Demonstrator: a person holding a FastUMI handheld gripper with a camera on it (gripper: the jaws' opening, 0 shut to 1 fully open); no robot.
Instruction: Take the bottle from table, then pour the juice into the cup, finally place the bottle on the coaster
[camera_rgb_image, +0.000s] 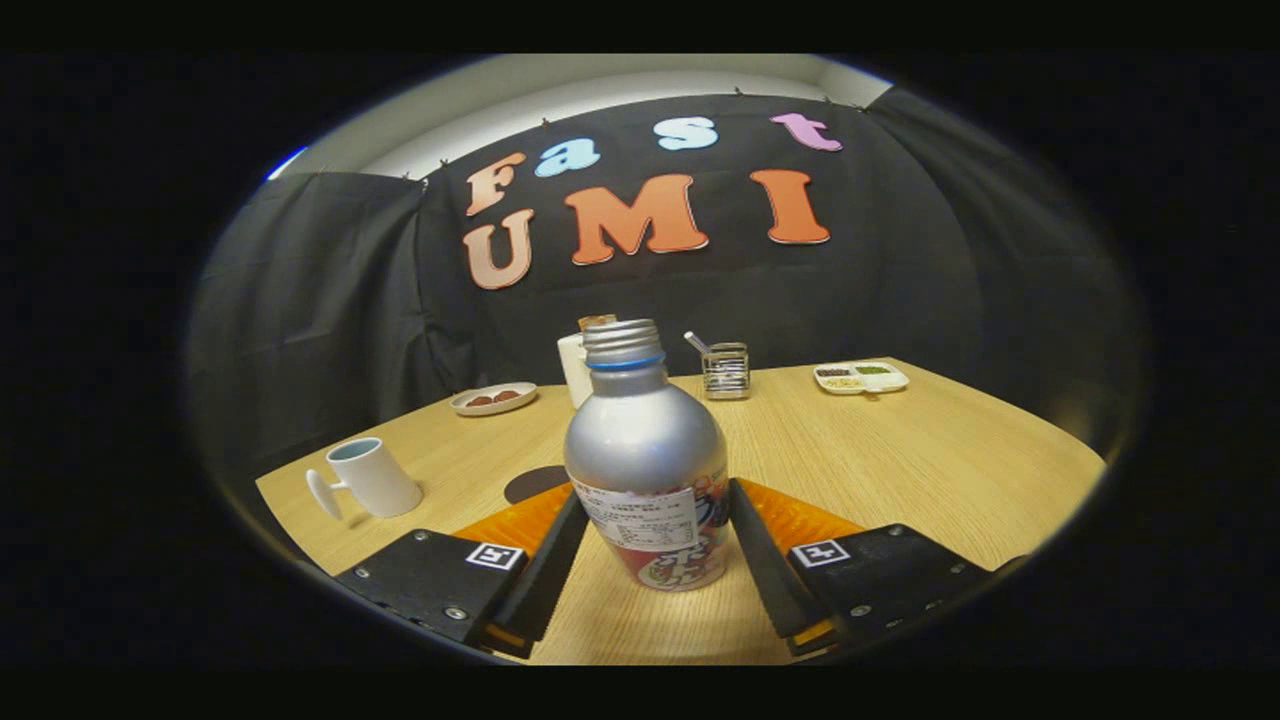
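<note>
A silver metal bottle (645, 440) with a screw cap and a printed label stands upright between my fingers. My gripper (655, 505) is shut on it, one finger pressing each side of the labelled lower body. A white mug, the cup (372, 478), sits on the wooden table (900, 470) to the left of the fingers, its handle pointing left. A dark round coaster (532, 482) lies just beyond the left finger, partly hidden by that finger and the bottle.
Beyond the bottle at the table's far side are a small plate with brown pieces (493, 398), a white container (575, 368), a metal holder with a utensil (726, 371) and a divided dish (860, 376). Black cloth walls the booth.
</note>
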